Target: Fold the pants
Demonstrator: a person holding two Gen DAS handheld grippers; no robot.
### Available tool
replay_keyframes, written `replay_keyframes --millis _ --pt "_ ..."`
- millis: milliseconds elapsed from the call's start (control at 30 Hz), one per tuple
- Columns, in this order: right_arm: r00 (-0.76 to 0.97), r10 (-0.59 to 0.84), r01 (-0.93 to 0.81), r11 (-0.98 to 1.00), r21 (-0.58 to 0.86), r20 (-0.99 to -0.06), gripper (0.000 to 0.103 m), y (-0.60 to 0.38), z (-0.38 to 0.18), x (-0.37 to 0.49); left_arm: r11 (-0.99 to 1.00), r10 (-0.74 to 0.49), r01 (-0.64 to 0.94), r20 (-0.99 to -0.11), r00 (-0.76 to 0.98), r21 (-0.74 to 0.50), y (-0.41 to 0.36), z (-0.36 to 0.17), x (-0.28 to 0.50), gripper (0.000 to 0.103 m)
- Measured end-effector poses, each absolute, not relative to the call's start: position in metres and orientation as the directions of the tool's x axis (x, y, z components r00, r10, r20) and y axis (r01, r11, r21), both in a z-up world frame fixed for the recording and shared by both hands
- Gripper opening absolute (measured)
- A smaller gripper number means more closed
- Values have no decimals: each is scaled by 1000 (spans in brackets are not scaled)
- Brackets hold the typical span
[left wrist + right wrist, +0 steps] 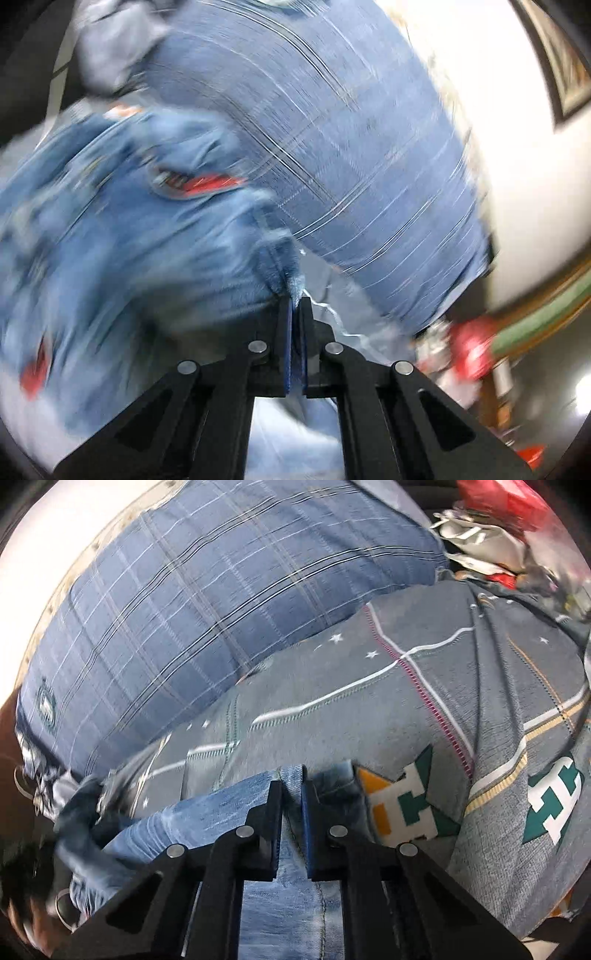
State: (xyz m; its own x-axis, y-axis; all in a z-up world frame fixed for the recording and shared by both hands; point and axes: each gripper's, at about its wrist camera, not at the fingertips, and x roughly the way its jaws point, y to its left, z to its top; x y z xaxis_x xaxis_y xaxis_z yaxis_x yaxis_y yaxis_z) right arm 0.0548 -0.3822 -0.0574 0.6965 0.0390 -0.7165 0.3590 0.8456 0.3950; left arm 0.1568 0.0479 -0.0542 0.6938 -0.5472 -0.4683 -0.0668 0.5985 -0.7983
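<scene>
Denim fills your left wrist view: the pants (122,221) hang bunched and blurred left of a blue plaid pillow (332,129), and your left gripper (295,299) pinches a frayed edge of them, jaws nearly touching. Through your right wrist view, the right gripper (291,782) clamps a denim seam above a grey patterned bedsheet (424,701).

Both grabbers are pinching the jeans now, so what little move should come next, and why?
Probably lift both ends and pull them gently apart. The left gripper and right gripper are each shut on the jeans, which hang bunched and wrinkled over the grey patterned bedsheet beside the blue plaid pillow. Denim needs flattening before any fold.
</scene>
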Motion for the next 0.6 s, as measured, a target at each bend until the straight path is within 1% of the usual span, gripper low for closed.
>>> replay_keyframes --millis 33,100,133,167,200,233,300,333,367,400,433,500,533,567,600 --pt "686 20 382 841 384 -727 2 -383 -60 58 560 -545 -104 -460 701 -822 58 -69 134 4" --pt "664 13 417 824 385 -747 2 -387 -68 65 558 -523 -176 -508 685 -811 64 -95 113 4" --pt "643 20 434 814 386 -765 7 -390 -74 68 559 -508 -223 -542 669 -799 68 -109 105 4" --pt "611 57 446 799 402 -790 7 -391 -86 73 545 -503 -287 -581 639 -788 72 -126 100 4" --pt "607 108 455 765 456 -787 7 -395 -94 72 533 -514 -316 -596 617 -785 74 -134 99 4" --pt "627 149 448 734 510 -765 8 -398 -97 68 526 -522 -330 -604 602 -784 75 -137 96 4" --pt "651 177 421 725 545 -738 27 -398 -93 57 555 -510 -310 -610 607 -772 73 -132 94 4" --pt "663 186 410 720 559 -725 54 -396 -89 47 572 -497 -298 -612 615 -765 71 -127 92 4" --pt "694 205 382 708 594 -690 63 -394 -84 31 598 -480 -279 -614 626 -752 67 -119 90 4" --pt "708 221 360 704 612 -670 63 -390 -80 20 615 -470 -266 -616 632 -742 65 -115 88 4" --pt "714 230 344 708 617 -661 63 -386 -79 8 630 -462 -257 -620 634 -733 62 -112 89 6" --pt "714 210 353 716 602 -668 63 -380 -80 -17 652 -441 -259 -634 635 -713 63 -110 91 25" --pt "692 201 373 723 582 -693 63 -376 -85 -27 659 -431 -266 -643 633 -704 63 -111 98 45" --pt "667 202 389 727 566 -717 62 -374 -89 -30 665 -416 -277 -652 634 -694 65 -112 100 58" --pt "638 207 413 720 557 -742 62 -373 -97 -33 666 -407 -283 -655 636 -690 67 -111 101 62"
